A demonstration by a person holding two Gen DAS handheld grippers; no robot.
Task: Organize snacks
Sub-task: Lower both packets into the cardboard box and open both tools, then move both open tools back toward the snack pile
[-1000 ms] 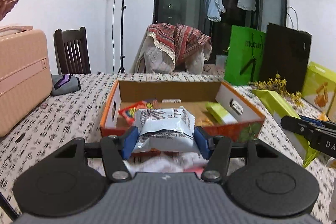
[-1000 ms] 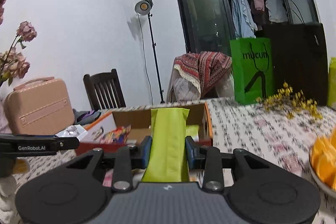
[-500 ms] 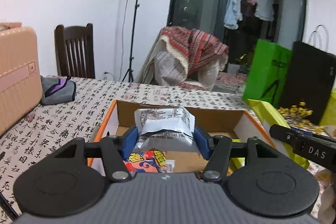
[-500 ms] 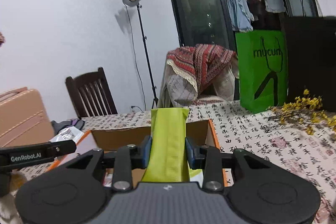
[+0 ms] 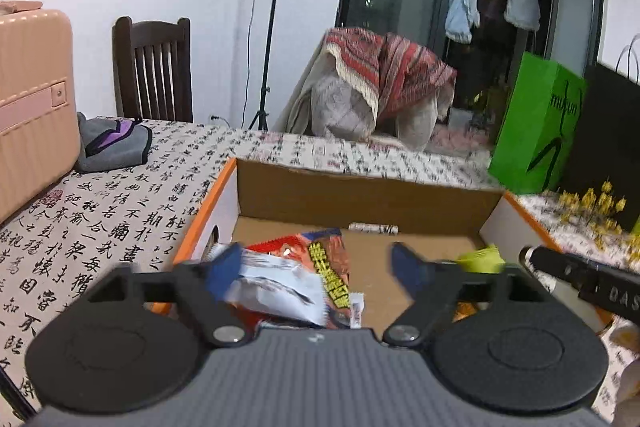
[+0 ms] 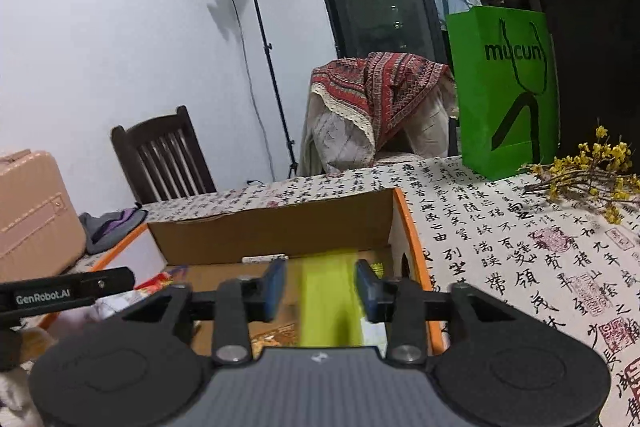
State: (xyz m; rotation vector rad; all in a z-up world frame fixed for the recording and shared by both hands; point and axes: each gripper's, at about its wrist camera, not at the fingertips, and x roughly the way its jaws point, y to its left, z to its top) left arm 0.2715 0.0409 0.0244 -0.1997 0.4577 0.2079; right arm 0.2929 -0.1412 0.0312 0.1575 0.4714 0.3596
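A cardboard box (image 5: 360, 195) with orange rims sits on the patterned tablecloth. My left gripper (image 5: 316, 267) hangs over its near left part, jaws opening wide. The white snack packet (image 5: 276, 287) lies loose by the left pad, on top of a red packet (image 5: 326, 263); the right pad is far from it. My right gripper (image 6: 320, 285) is over the box's (image 6: 272, 231) right side, jaws opening. The blurred green packet (image 6: 328, 299) is between the pads with a gap on each side. Another green packet (image 5: 480, 257) lies inside the box.
A pink suitcase (image 5: 32, 107) and a grey pouch (image 5: 112, 143) stand left of the box. A green bag (image 6: 504, 91), a black bag (image 6: 592, 67) and yellow flowers (image 6: 588, 171) are at the right. Behind the table are a chair (image 5: 152, 67) and a lamp stand (image 5: 272, 27).
Both grippers moved forward over the box and sank a little. Both were shut on their packets; now the jaws stand apart and the packets are let go.
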